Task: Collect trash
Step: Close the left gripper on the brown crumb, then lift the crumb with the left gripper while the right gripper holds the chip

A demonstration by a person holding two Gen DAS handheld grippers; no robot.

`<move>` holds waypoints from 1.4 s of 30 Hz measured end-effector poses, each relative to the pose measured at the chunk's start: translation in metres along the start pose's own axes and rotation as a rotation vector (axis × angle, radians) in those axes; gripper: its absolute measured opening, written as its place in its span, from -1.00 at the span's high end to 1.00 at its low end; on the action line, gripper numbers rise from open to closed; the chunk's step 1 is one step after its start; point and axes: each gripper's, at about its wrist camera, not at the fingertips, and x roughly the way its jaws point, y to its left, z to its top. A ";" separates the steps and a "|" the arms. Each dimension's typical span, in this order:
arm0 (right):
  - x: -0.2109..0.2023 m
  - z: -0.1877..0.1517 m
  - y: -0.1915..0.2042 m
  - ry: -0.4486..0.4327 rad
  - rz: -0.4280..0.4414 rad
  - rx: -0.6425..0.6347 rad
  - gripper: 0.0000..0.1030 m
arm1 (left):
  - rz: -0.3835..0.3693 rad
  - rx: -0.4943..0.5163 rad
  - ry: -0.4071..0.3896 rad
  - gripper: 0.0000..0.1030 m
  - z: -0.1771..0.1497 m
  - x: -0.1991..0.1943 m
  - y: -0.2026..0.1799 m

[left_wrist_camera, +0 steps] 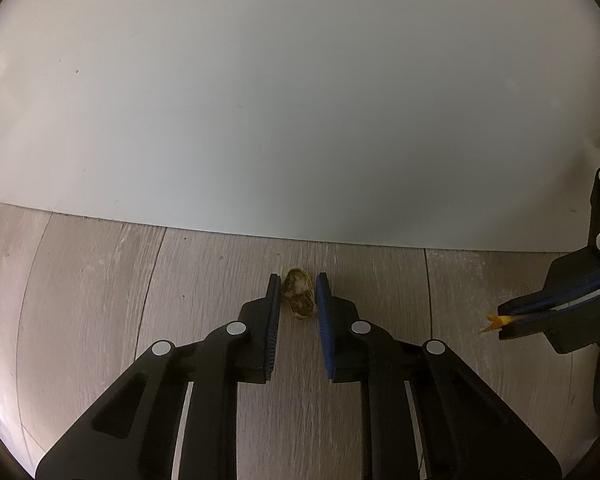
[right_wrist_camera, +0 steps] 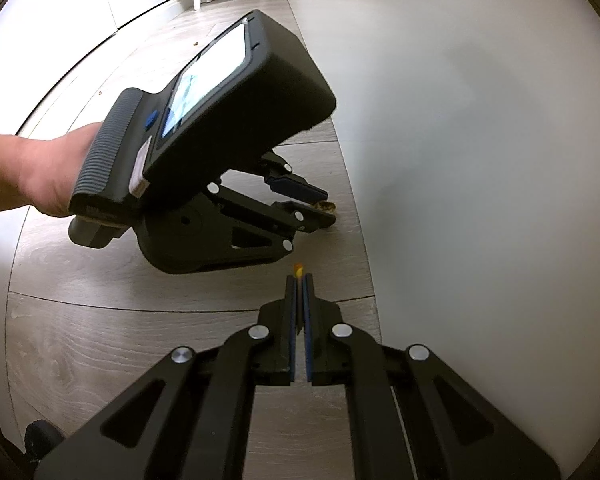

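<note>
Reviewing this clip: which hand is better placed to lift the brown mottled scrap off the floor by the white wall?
Left. The left gripper already brackets the brown scrap on the wood floor, pads closed against it. The right gripper is shut on an orange scrap, so it is occupied.

Small oval scrap of brown-mottled, yellow-rimmed trash [left_wrist_camera: 299,294] lies flat on the grey wood-look floor, right btwn the left tongs' [left_wrist_camera: 298,292] blue pads, both pads against its sides, its far end poking just past the tips. Tiny orange-yellow sliver of trash [right_wrist_camera: 299,271] is pinched in the right tongs [right_wrist_camera: 299,280], sticking out beyond the tips, frayed at its end, off the floor.
</note>
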 end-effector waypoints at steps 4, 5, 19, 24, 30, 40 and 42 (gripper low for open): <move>0.000 -0.003 -0.001 -0.004 0.009 -0.007 0.90 | -0.004 0.006 -0.001 0.72 -0.003 -0.006 0.004; 0.000 -0.002 0.000 -0.005 0.009 -0.008 0.90 | -0.004 0.006 -0.001 0.72 -0.004 -0.005 0.003; -0.012 0.000 0.004 -0.005 0.011 0.041 0.90 | 0.040 -0.106 -0.002 0.72 -0.010 -0.056 -0.002; -0.028 0.014 0.037 0.033 0.062 0.065 0.90 | 0.079 -0.215 0.072 0.72 -0.033 -0.129 -0.002; -0.064 0.044 0.084 0.078 0.117 -0.002 0.90 | 0.159 -0.365 0.128 0.72 -0.051 -0.233 0.009; -0.216 0.124 0.104 0.076 0.091 -0.059 0.91 | 0.208 -0.612 0.054 0.72 -0.003 -0.382 -0.001; -0.248 0.139 0.107 0.072 0.087 -0.078 0.91 | 0.207 -0.609 0.046 0.72 0.012 -0.408 -0.008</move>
